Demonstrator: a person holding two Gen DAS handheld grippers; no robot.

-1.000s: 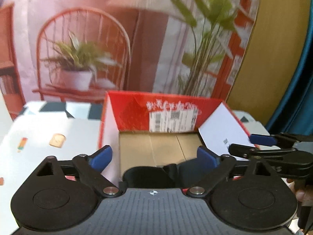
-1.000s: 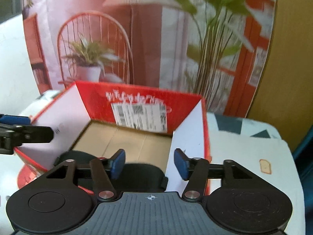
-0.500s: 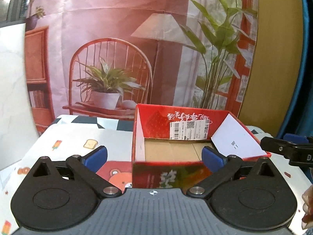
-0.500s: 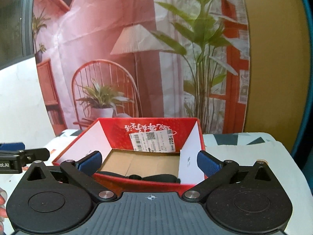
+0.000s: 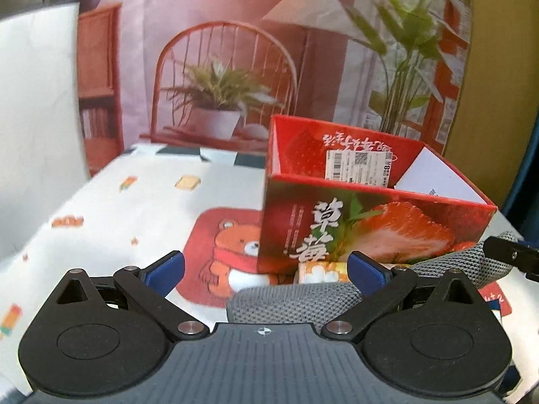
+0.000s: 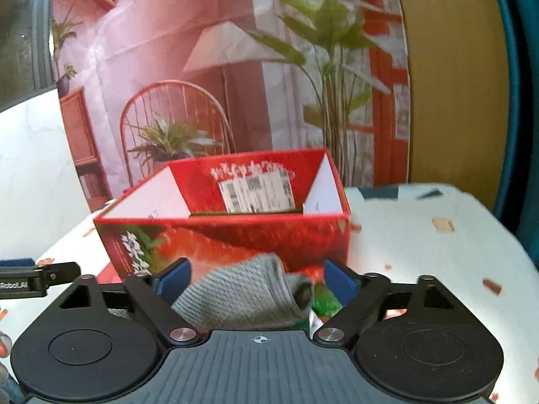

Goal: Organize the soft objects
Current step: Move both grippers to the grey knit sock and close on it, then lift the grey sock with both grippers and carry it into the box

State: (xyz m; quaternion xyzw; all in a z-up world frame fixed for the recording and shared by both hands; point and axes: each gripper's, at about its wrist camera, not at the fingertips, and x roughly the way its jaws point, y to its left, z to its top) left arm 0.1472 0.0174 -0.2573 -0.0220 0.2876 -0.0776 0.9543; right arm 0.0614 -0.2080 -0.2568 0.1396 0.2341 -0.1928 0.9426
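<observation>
Red box (image 5: 363,232): strawberry print on the front, white characters, green leaves; inner walls red and white, white barcode label (image 5: 358,165) on the back wall. Grey knit sock (image 6: 242,296), flecked weave, dark spot at the toe end. Small orange-and-white packet (image 5: 316,272) at the box's foot. Counter (image 5: 141,202) cloth white, scattered small orange and tan motifs, a red panel with an orange bear in a red scarf (image 5: 229,256). Left hand-held gripper (image 5: 266,271) black body, blue pads; right hand-held gripper (image 6: 257,277) the same. Backdrop (image 5: 219,50) pink-red print: red chair, green plants, pale lamp. Yellow-tan wall and blue curtain at right.
</observation>
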